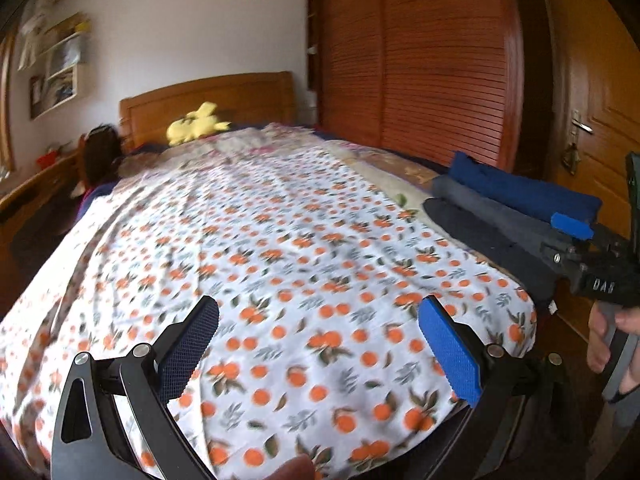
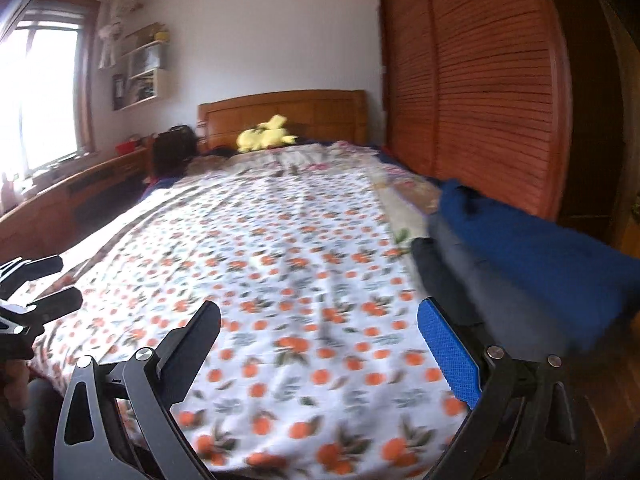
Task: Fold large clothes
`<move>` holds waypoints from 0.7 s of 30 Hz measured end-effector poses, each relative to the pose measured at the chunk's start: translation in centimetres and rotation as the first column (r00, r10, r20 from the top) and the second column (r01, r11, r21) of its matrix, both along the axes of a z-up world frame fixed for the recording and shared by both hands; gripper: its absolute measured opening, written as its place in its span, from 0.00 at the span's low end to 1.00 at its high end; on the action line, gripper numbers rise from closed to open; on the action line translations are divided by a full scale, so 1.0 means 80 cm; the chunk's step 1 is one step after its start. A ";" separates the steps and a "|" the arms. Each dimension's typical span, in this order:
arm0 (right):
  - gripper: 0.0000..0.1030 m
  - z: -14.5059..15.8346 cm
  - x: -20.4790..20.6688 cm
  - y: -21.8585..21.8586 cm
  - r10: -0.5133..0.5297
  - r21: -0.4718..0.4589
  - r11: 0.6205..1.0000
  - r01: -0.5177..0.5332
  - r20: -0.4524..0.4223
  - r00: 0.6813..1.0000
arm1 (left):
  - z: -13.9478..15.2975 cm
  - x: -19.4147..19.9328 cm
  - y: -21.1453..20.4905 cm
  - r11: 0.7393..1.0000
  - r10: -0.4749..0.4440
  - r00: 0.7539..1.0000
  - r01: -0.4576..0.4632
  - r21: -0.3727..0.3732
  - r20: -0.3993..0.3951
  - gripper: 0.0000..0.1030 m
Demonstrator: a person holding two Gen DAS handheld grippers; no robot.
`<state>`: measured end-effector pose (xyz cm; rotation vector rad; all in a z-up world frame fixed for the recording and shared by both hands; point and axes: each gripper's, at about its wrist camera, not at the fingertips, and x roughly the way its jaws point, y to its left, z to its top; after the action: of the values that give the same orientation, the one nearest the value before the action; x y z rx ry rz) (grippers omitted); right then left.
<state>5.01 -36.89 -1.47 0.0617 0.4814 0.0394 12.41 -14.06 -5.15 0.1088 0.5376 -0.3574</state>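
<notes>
Three folded garments lie side by side along the bed's right edge: a blue one [image 1: 520, 192] [image 2: 540, 256], a grey one [image 1: 492, 216] [image 2: 476, 280] and a black one [image 1: 472, 240] [image 2: 424, 256]. My left gripper [image 1: 320, 344] is open over the near end of the orange-print sheet [image 1: 280, 240] [image 2: 280, 240], with nothing between its fingers. My right gripper [image 2: 320, 348] is open too, just left of the folded pile and holding nothing. In the left wrist view its blue pad [image 1: 572, 227] hovers above the black garment. The picture is blurred by motion.
A yellow plush toy [image 1: 196, 124] [image 2: 264, 134] lies by the wooden headboard [image 2: 280, 112]. A slatted wardrobe [image 1: 420, 60] stands along the bed's right side, a door [image 1: 592, 120] beyond it. A low wooden unit [image 2: 80, 188] runs under the window on the left.
</notes>
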 end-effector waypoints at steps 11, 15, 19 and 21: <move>0.92 -0.023 -0.008 0.093 0.124 0.031 0.992 -0.124 -0.017 0.992 | -0.012 -0.039 0.089 0.983 0.182 0.983 -0.182 0.001 0.004 0.98; 0.92 -0.023 -0.011 0.116 0.140 0.045 0.989 -0.139 -0.013 0.990 | -0.007 -0.056 0.115 0.973 0.231 0.973 -0.231 0.001 0.020 0.98; 0.92 -0.013 -0.015 0.134 0.160 0.052 0.986 -0.160 0.008 0.987 | 0.007 -0.073 0.137 0.964 0.266 0.963 -0.266 -0.008 0.044 0.98; 0.92 -0.004 -0.018 0.142 0.169 0.050 0.984 -0.170 0.021 0.985 | 0.017 -0.081 0.146 0.960 0.279 0.959 -0.278 -0.016 0.059 0.98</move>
<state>3.53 -25.55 -1.79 0.0703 0.4679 0.2193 5.92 -2.37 -3.81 0.0351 0.4839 -0.0807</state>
